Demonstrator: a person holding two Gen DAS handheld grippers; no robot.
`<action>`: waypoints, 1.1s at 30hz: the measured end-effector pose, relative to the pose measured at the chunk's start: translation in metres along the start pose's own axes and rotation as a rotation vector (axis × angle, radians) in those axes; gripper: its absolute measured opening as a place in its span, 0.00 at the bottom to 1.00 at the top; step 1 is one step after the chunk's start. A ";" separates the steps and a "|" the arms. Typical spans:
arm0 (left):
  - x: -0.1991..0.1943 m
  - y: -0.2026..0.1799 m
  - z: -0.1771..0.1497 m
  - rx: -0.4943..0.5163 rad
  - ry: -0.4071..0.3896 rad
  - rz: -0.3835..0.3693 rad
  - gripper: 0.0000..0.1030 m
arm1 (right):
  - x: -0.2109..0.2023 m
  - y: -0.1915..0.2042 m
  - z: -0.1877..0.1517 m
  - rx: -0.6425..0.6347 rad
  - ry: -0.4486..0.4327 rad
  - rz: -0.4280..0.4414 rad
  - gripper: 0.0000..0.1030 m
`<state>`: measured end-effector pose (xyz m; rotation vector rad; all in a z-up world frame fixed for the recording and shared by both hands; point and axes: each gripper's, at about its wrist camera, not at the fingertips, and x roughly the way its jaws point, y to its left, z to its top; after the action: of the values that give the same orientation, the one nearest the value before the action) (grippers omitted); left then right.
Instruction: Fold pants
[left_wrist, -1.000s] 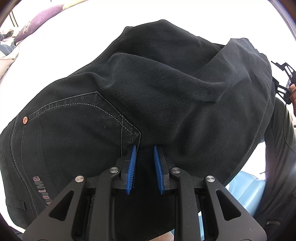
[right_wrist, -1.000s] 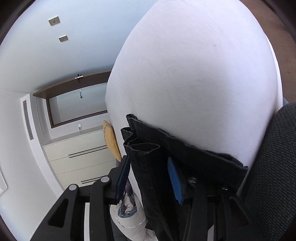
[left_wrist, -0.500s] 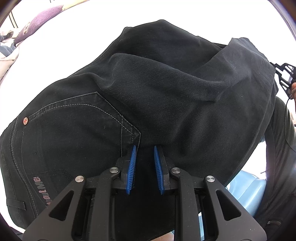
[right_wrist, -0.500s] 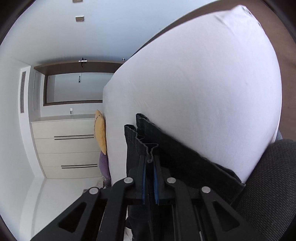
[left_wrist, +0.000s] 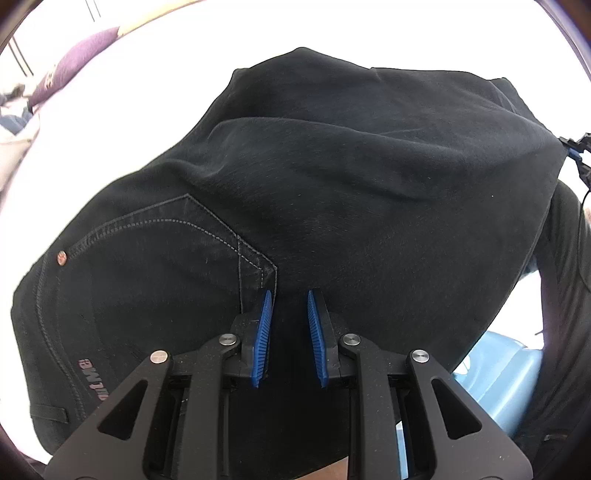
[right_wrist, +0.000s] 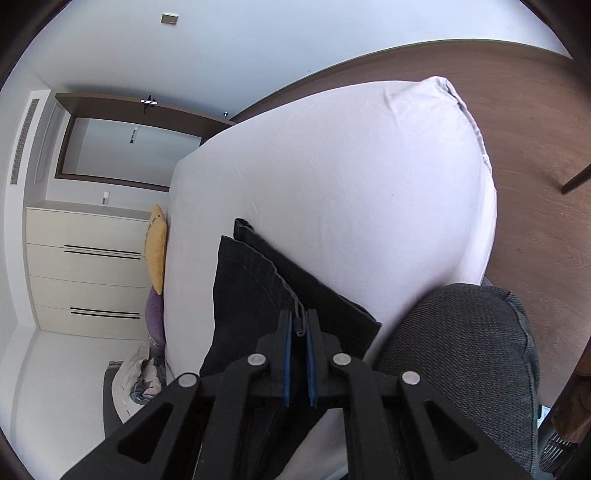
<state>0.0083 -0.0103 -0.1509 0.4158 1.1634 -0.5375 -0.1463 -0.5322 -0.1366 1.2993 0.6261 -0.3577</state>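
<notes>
Black denim pants (left_wrist: 332, 206) lie on a white bed (left_wrist: 155, 110), a back pocket with grey stitching (left_wrist: 159, 258) at the left and a leg folded over the middle. My left gripper (left_wrist: 290, 299) sits at the near edge of the pants, its blue pads a small gap apart with dark cloth between them. My right gripper (right_wrist: 298, 321) is shut on the hem end of the pants (right_wrist: 255, 288), holding it over the bed (right_wrist: 351, 192). The right gripper also shows at the far right of the left wrist view (left_wrist: 576, 155).
Purple cushion (left_wrist: 70, 70) and crumpled cloth lie at the bed's far left. A yellow cushion (right_wrist: 157, 247), white drawers (right_wrist: 85, 269) and wood floor (right_wrist: 535, 155) show in the right wrist view. The person's grey-clad leg (right_wrist: 472, 354) is beside the bed. A blue object (left_wrist: 495, 384) is below the bed edge.
My right gripper shut on the pants' hem end and then swung, so more bed and floor show. The left gripper stayed put; the folded leg drew slightly tighter to the right.
</notes>
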 end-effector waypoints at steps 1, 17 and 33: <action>-0.001 -0.006 0.000 0.012 -0.005 0.010 0.19 | -0.002 0.000 -0.002 -0.016 -0.001 -0.017 0.08; -0.003 -0.001 -0.013 -0.012 -0.045 -0.001 0.19 | -0.022 0.082 0.015 -0.517 -0.018 -0.199 0.18; -0.008 0.015 -0.009 -0.030 -0.044 -0.024 0.19 | 0.075 0.093 0.056 -0.786 0.208 -0.133 0.30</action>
<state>0.0083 0.0082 -0.1458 0.3634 1.1341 -0.5469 -0.0208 -0.5555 -0.1025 0.5426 0.9147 -0.0585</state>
